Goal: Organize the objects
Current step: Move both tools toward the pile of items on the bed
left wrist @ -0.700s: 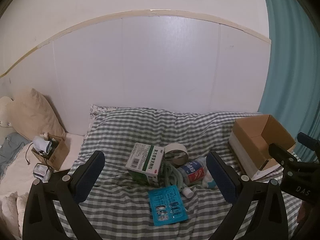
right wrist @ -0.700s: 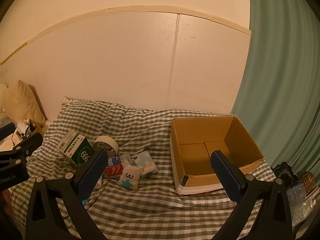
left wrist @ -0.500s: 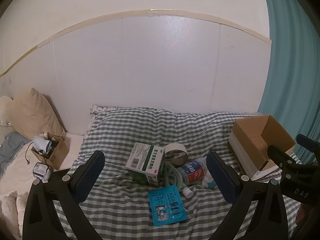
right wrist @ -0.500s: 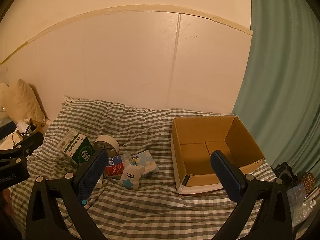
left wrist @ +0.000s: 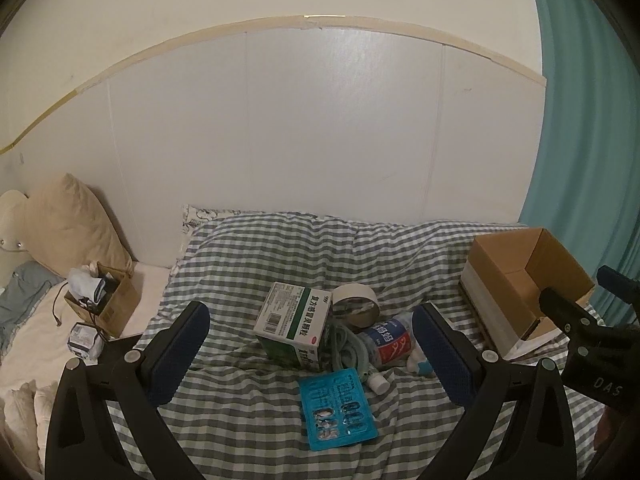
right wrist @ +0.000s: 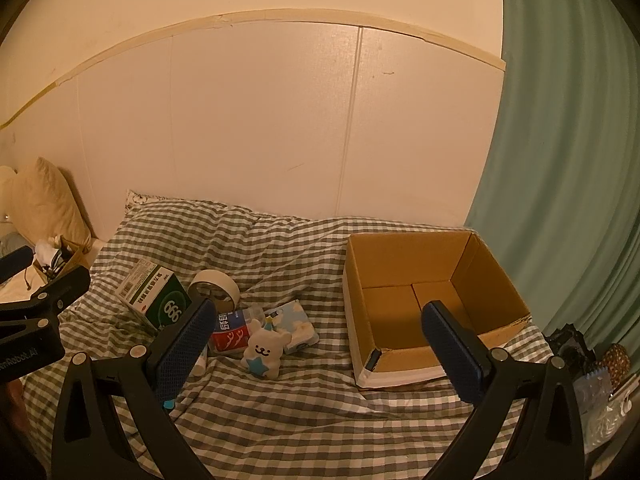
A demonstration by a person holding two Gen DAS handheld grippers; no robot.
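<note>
A pile lies on the checked bedspread: a green and white medicine box (left wrist: 294, 326) (right wrist: 154, 300), a tape roll (left wrist: 356, 306) (right wrist: 214, 286), a small bottle with a red and blue label (left wrist: 386, 340) (right wrist: 234, 328), a blue blister pack (left wrist: 338, 408), a white plush toy (right wrist: 266, 348) and a tissue pack (right wrist: 298, 326). An open cardboard box (right wrist: 428, 300) (left wrist: 520, 280) sits to the right, with nothing visible inside. My left gripper (left wrist: 310, 344) hangs open above the pile. My right gripper (right wrist: 318, 338) is open too, between the pile and the box.
A beige pillow (left wrist: 68, 228) leans at the left, beside a small carton of clutter (left wrist: 100, 296). A teal curtain (right wrist: 568, 160) hangs at the right, with small items (right wrist: 600, 372) below it. White wall panels back the bed.
Both views have drifted very slightly; the objects and both open grippers stay where they were.
</note>
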